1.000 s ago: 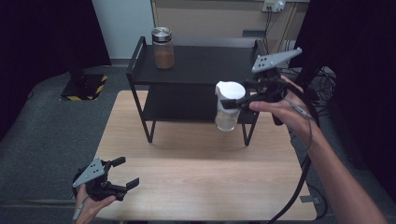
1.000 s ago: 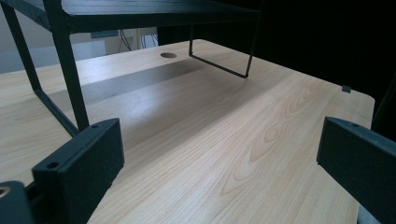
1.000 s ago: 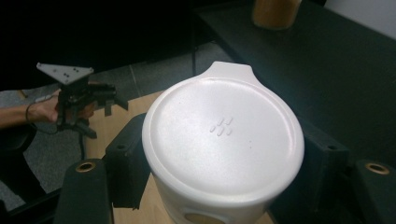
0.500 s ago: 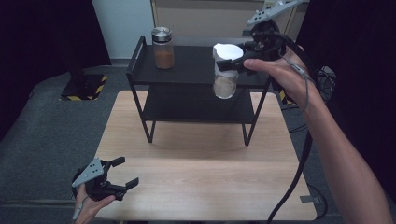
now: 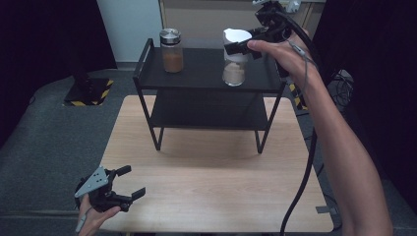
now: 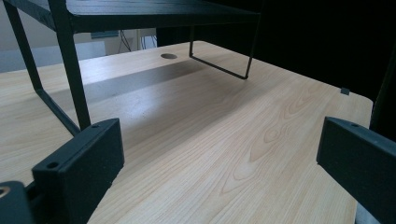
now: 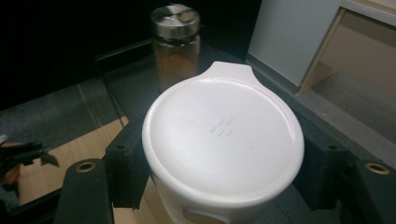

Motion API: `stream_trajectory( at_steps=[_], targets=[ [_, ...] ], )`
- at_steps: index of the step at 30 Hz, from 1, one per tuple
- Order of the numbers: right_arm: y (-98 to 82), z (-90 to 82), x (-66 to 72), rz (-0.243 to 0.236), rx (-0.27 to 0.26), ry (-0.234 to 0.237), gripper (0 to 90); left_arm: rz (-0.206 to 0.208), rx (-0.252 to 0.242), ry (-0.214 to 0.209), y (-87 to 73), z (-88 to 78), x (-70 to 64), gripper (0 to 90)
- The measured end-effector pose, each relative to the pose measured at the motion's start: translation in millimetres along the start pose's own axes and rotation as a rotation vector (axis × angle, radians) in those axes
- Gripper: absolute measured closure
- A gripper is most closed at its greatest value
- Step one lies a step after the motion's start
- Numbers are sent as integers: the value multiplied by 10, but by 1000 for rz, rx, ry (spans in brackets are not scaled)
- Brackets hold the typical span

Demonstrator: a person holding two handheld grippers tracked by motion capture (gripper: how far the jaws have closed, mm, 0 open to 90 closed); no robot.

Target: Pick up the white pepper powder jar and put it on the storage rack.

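The right hand-held gripper [image 5: 239, 45], pinching the white-lidded jar [image 5: 235, 59] seemingly above the shelf [image 5: 206, 81], could knock the spice jar [image 5: 171, 50] at 9 o'clock.

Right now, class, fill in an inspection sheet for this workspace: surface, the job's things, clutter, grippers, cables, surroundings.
Surface: light wooden table, bare at the front; black two-tier shelf rack stands at its far side.
Job's things: white-lidded jar with pale powder, held over the rack's top tier; whether it touches the tier cannot be told.
Clutter: metal-lidded jar of brown powder on the top tier's left.
Grippers: right gripper shut on the white-lidded jar; left gripper open, holding nothing, at the table's near left corner.
Cables: black cable trails from the right gripper along the forearm.
Surroundings: grey floor, dark curtains.
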State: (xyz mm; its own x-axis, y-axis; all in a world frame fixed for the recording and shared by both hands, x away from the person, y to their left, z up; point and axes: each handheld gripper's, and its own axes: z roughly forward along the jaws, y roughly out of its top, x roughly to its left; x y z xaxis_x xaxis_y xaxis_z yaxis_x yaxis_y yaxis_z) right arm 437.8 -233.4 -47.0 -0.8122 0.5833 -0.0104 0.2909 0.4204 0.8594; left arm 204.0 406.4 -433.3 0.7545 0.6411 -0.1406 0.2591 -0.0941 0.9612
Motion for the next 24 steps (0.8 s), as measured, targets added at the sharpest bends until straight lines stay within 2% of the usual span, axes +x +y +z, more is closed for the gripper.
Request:
stream_trajectory(
  at_steps=[6, 12, 15, 24],
  targets=[
    [82, 102, -91, 31, 32, -75, 316, -4, 3, 3, -5, -2, 4, 0],
    [91, 116, -189, 79, 4, -142, 316, -3, 9, 0, -4, 6, 7, 0],
    [110, 128, -220, 88, 12, -174, 316, -5, 7, 2, -9, -4, 9, 0],
    [115, 168, -266, 108, 27, -204, 316, -12, 2, 2, -22, -9, 17, 0]
  ],
)
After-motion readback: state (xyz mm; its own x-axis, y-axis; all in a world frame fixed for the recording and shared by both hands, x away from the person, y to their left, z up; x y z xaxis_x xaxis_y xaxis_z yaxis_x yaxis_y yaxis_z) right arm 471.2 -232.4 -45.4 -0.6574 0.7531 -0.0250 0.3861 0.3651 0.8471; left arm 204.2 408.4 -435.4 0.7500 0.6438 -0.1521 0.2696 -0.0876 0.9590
